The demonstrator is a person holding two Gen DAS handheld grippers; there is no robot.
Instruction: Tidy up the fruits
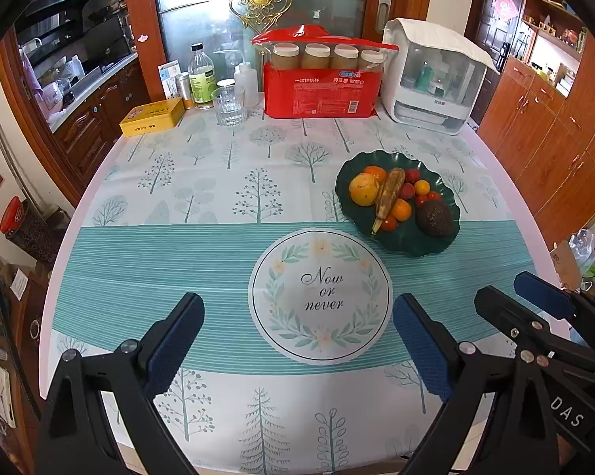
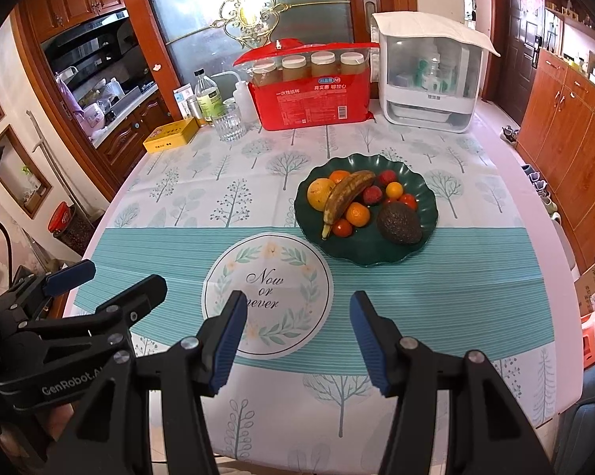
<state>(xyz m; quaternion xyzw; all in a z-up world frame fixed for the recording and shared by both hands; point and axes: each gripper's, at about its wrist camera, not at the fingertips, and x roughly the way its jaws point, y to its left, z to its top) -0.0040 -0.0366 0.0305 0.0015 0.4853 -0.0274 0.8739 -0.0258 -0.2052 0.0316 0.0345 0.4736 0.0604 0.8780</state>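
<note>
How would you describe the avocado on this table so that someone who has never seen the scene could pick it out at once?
Find the dark green scalloped plate on the tree-patterned tablecloth, in front of the red package. The avocado lies on the plate's near right side, beside the small tomatoes. It is the only dark, rough-skinned fruit; the others are yellow, orange or red.

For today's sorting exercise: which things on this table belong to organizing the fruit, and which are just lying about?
Belong: green plate, banana, avocado, oranges, tomatoes.

Lying about: red package, yellow tin, glass, bottle, white container.
</note>
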